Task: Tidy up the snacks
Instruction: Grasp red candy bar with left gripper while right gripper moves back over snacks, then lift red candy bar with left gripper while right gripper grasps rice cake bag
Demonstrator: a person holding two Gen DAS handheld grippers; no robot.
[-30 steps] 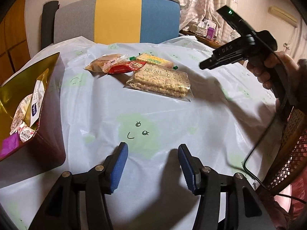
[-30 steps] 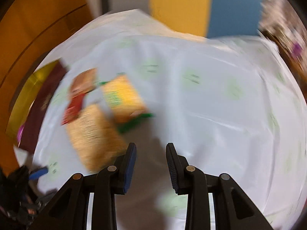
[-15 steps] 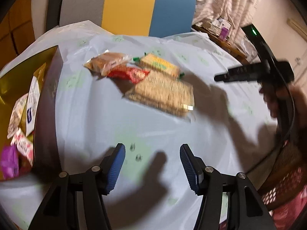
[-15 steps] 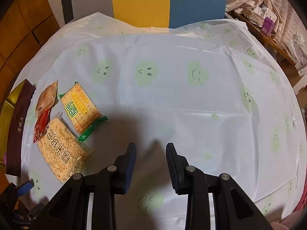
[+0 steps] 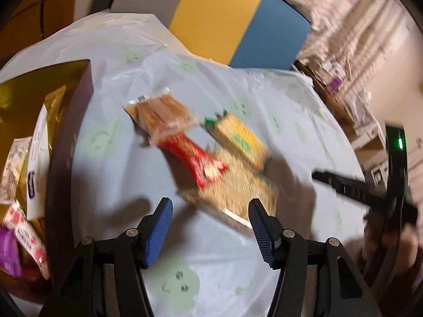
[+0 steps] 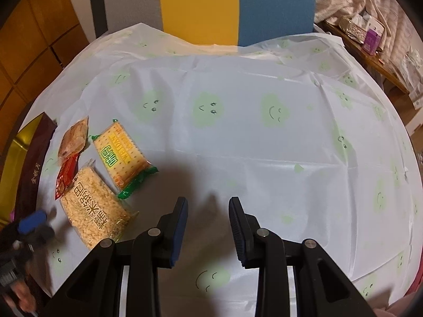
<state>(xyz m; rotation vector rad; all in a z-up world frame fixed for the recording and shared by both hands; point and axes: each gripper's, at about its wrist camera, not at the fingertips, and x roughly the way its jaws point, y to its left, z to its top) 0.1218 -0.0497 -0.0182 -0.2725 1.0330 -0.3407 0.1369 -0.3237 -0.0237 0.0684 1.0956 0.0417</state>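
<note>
A: Nearest first. The left gripper (image 5: 208, 227) is hovering over the tabletop (image 6: 264, 145) with its jaws apart and nothing between them; they have just been opening wider. I judge it is lining up on the puffed-rice pack (image 5: 232, 192) lying just beyond its tips.

B: Right gripper (image 6: 207, 227)?

A: Jaws standing narrowly apart, empty, hanging over bare cloth well clear of the snacks; probably waiting.

B: Why the pile?

A: Four loose packs are lying clustered and overlapping: rice pack, red sachet (image 5: 195, 155) across its edge, yellow cracker pack (image 6: 120, 153) beside, brown cake pack (image 5: 161, 113) furthest. The gold box (image 5: 39, 79) to the left is already holding sorted snacks, so it is likely the destination.

B: Obstructions?

A: The overlapping sachet is complicating a clean grab. A striped chair (image 6: 224, 8) is standing behind the tabletop.
</note>
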